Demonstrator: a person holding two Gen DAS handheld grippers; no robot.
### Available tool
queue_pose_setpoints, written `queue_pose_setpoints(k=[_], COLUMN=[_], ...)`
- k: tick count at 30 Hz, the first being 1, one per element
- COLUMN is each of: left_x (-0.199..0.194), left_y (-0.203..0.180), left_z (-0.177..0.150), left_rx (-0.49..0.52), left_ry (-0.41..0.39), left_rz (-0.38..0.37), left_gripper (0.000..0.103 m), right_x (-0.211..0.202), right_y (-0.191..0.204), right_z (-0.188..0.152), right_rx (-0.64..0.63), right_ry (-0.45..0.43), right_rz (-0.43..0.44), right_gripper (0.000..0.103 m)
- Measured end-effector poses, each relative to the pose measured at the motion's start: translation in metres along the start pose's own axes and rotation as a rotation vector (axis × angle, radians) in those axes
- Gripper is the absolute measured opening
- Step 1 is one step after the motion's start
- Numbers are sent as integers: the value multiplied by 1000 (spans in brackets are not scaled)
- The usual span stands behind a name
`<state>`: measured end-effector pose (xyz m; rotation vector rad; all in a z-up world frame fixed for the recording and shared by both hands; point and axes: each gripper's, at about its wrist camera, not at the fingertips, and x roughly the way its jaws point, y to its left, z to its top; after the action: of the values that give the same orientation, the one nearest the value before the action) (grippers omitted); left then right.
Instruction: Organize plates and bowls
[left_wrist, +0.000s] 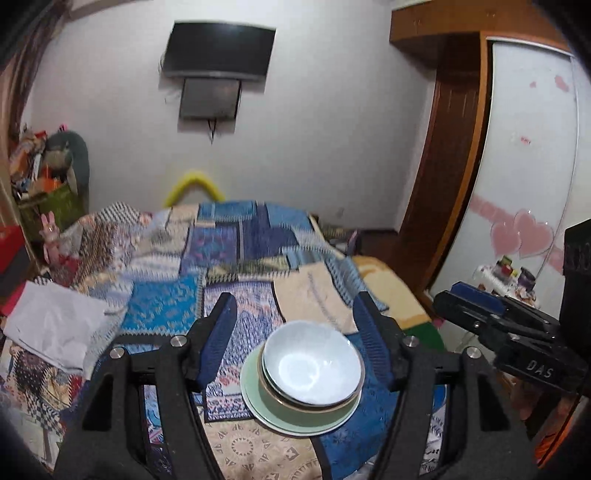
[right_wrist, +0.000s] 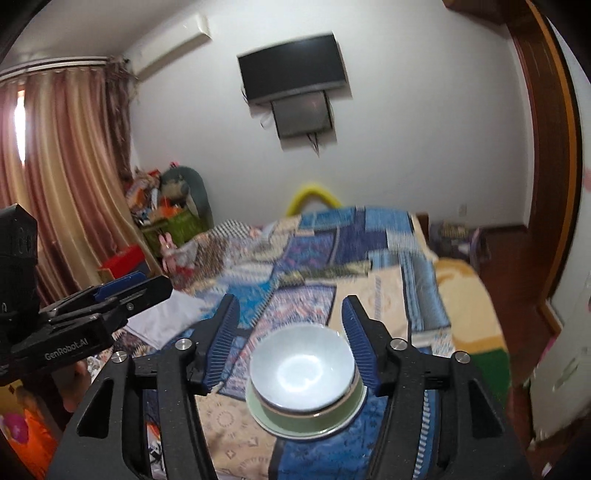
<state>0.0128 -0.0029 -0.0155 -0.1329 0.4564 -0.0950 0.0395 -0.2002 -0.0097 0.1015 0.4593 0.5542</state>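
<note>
Both hand-held grippers, left (left_wrist: 295, 336) and right (right_wrist: 290, 332), hang released and empty above the stack (left_wrist: 303, 376): a white bowl (right_wrist: 301, 373) nested in a green bowl (right_wrist: 314, 415) on a plate (left_wrist: 258, 398), resting on the bed (left_wrist: 236, 236). Glazed ceramic looks stiff, slippery and breakable on soft bedding; pinching a rim seems safest.
</note>
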Motion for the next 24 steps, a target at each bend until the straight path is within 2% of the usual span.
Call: queue_pose_setpoints(k=[7,10,16,24], left_x=[-38,-45,-49,-53], left_y=[-9,-10,-9,-8], left_z=[4,4,2,-2], left_rx=[31,36,33,27], left_ry=[-121,-150,-173,-181], left_rz=[18,27,40,44], left_gripper=[92,100,102,103], right_x=[-15,-17,-22,-27], right_y=[8,11,12,14], right_z=[3,2,1,0], right_rx=[-19,-19,-21,-31], right_ry=[-77,-96,-134,-155], right_rz=[1,-5,-29,-47], right_gripper=[81,86,100,103])
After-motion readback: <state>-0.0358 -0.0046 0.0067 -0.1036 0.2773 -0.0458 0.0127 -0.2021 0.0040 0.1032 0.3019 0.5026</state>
